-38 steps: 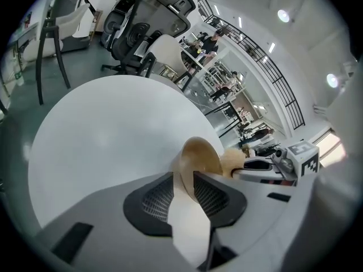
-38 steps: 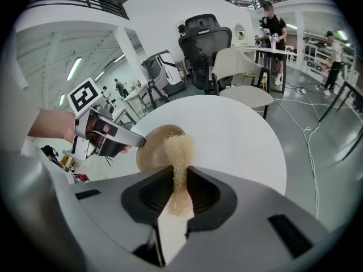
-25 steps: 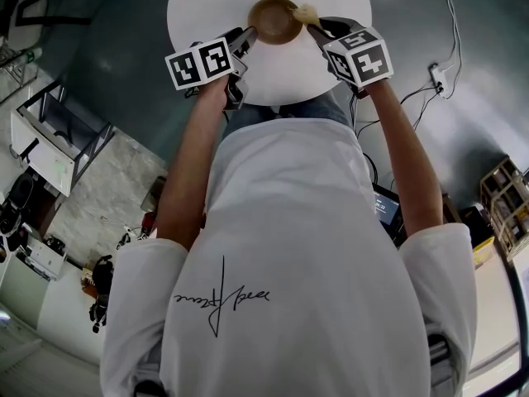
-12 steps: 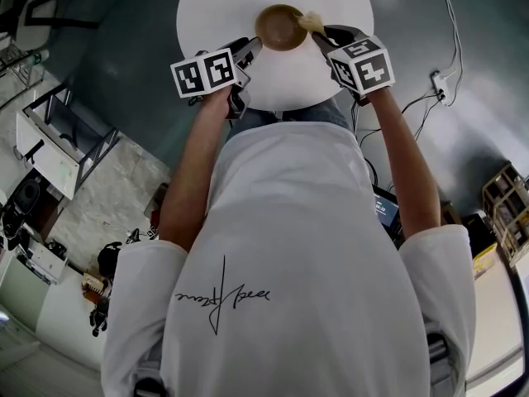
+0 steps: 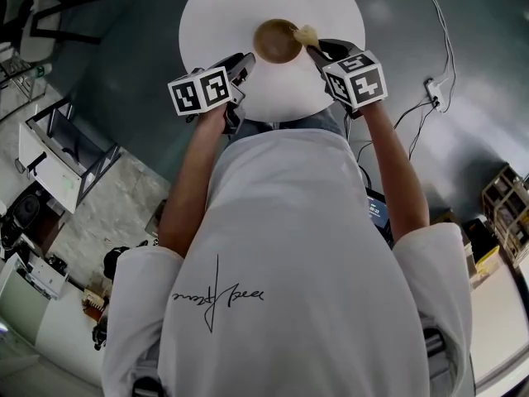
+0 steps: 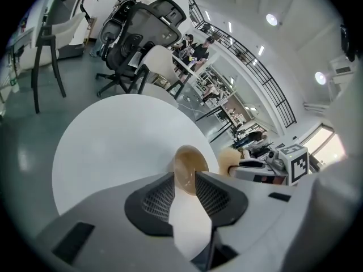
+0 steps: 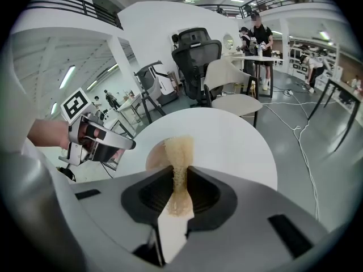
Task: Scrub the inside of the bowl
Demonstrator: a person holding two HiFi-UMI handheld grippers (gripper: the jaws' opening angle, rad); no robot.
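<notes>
Both my forearms reach out ahead of me over the near edge of the round white worktop [image 5: 215,23]. They converge, so the two grippers come at the bowl [image 5: 275,41] from either side, each tipped downward. The brown bowl sits upright about mid-worktop, between them.

My left gripper [image 5: 246,59] comes in from the bowl's near-left, its marker cube [image 5: 201,89] facing up at me. Its jaws stand apart and have just been closing a little. In the left gripper view the bowl's near rim shows in the gap at their tips, but no pad visibly presses on it. From above, the tips look just short of the rim.

My right gripper [image 7: 180,171] is clamped on a tan, fibrous scrubber [image 7: 178,149] – the pads pinch its lower part and the rest sticks out past the tips. From above, the free end lies at the bowl's right rim, at the edge rather than down in the hollow. In the right gripper view the bowl shows behind and to the left of the scrubber, with my left gripper beyond it.
</notes>
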